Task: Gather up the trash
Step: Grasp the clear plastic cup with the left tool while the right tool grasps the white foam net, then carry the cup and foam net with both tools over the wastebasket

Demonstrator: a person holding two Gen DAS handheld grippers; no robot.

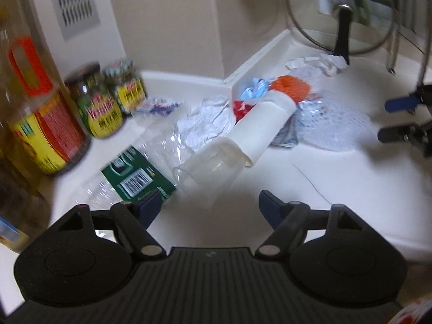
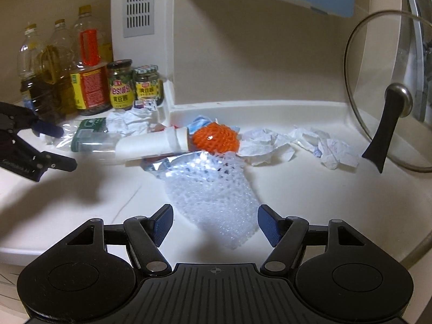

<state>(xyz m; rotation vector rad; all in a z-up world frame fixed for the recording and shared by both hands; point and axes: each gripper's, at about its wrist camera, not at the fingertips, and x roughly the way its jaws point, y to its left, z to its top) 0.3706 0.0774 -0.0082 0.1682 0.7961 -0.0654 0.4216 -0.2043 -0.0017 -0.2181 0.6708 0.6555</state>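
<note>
Trash lies in a heap on the white counter (image 2: 324,202). A clear plastic cup (image 1: 208,167) lies on its side just ahead of my open left gripper (image 1: 209,208), stacked into a white paper cup (image 1: 259,132). A crushed clear bottle with a green label (image 1: 135,175) lies by the left finger. My open right gripper (image 2: 216,222) has white foam netting (image 2: 213,194) between its fingers, not clamped. Behind lie orange foam netting (image 2: 216,139), silver foil (image 2: 172,166) and crumpled paper (image 2: 270,145). The right gripper shows in the left wrist view (image 1: 399,118), the left gripper in the right wrist view (image 2: 59,145).
Oil bottles (image 2: 89,75) and sauce jars (image 2: 121,89) stand at the back left by a white appliance (image 2: 140,27). A glass pot lid (image 2: 391,94) leans at the right wall. More crumpled paper (image 2: 332,148) lies beside it. The counter's front edge runs below both grippers.
</note>
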